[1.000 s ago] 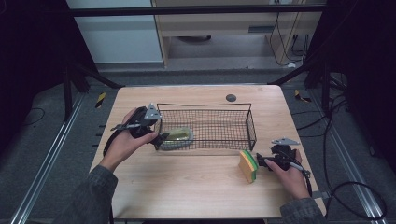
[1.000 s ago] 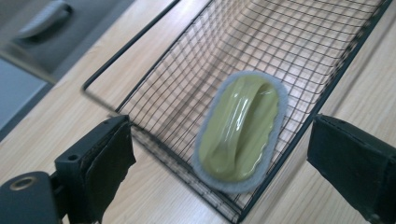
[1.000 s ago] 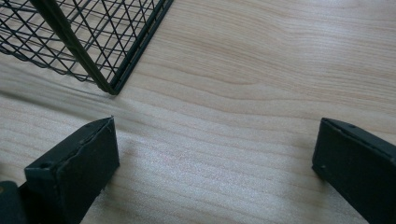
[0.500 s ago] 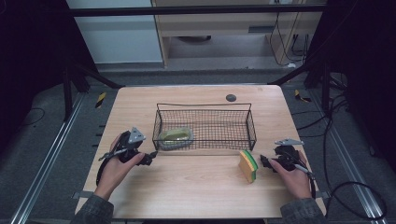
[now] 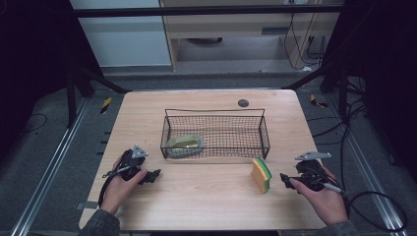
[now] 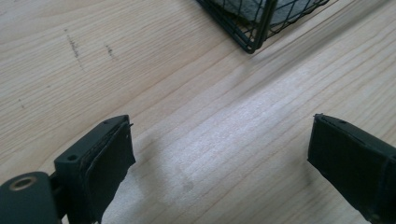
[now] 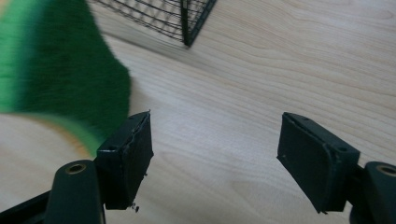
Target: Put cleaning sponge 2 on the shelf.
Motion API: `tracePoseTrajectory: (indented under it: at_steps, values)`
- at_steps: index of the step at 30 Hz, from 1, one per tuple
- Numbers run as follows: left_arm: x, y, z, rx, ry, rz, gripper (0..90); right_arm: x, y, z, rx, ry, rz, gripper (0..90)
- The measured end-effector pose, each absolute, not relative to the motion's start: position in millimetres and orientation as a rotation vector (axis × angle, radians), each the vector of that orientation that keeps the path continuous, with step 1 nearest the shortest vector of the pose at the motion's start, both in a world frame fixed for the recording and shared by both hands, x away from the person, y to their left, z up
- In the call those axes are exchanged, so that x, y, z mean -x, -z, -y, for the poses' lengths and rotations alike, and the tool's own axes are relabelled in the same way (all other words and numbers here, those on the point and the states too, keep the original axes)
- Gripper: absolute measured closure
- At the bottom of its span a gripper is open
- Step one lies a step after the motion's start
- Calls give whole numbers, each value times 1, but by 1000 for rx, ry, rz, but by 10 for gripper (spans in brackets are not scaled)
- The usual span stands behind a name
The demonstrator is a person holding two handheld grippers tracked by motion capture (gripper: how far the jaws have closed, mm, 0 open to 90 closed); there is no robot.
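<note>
Your left gripper (image 5: 153,175) rests low over the wooden counter (image 5: 206,206) at its near left, held in your left hand (image 5: 120,184), and it is released: in the left gripper view its two black jaws stand wide apart with only bare wood grain between them. A corner of the wire basket (image 6: 254,25) shows at the top of that view, well ahead of the jaws and apart from them. Your right gripper (image 5: 285,180) sits at the near right of the counter in your right hand (image 5: 324,199), and it too is released, its jaws spread with nothing between them. The sponge (image 5: 261,174), green on one face and yellow on the other, stands on edge on the counter just beside your right gripper, toward the middle of the counter; in the right gripper view its green face (image 7: 60,65) looms blurred at the upper left, just past the left-hand jaw and outside the gap. The black wire basket (image 5: 265,140) stands in the middle of the counter, and a pale green, rounded object (image 5: 185,143) lies inside it at its left end. A small dark round spot (image 5: 243,103) lies on the counter beyond the basket, near the far edge.
</note>
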State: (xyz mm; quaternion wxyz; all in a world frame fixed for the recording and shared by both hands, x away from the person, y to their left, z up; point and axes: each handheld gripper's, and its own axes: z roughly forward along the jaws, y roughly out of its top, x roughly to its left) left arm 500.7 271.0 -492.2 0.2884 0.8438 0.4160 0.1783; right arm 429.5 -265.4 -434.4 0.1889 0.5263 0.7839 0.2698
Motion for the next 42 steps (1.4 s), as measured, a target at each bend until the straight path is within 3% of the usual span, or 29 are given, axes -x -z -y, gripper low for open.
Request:
tracePoseTrajectory:
  at_steps: [10, 23, 34, 42]
  values:
    - [-502, 504, -277, -2182, -467, -1137, 0, -428, 393, 245, -1421, -723, -2293, 276]
    - [-503, 508, -279, -2136, -486, -1116, 0, -440, 354, 206, -1412, -750, -2358, 292]
    - [-505, 508, -279, -2135, -486, -1113, 0, -469, 377, 161, -1376, -614, -2475, 302]
    - [-505, 508, -279, -2135, -487, -1111, 0, -476, 393, 157, -1422, -524, -2489, 316]
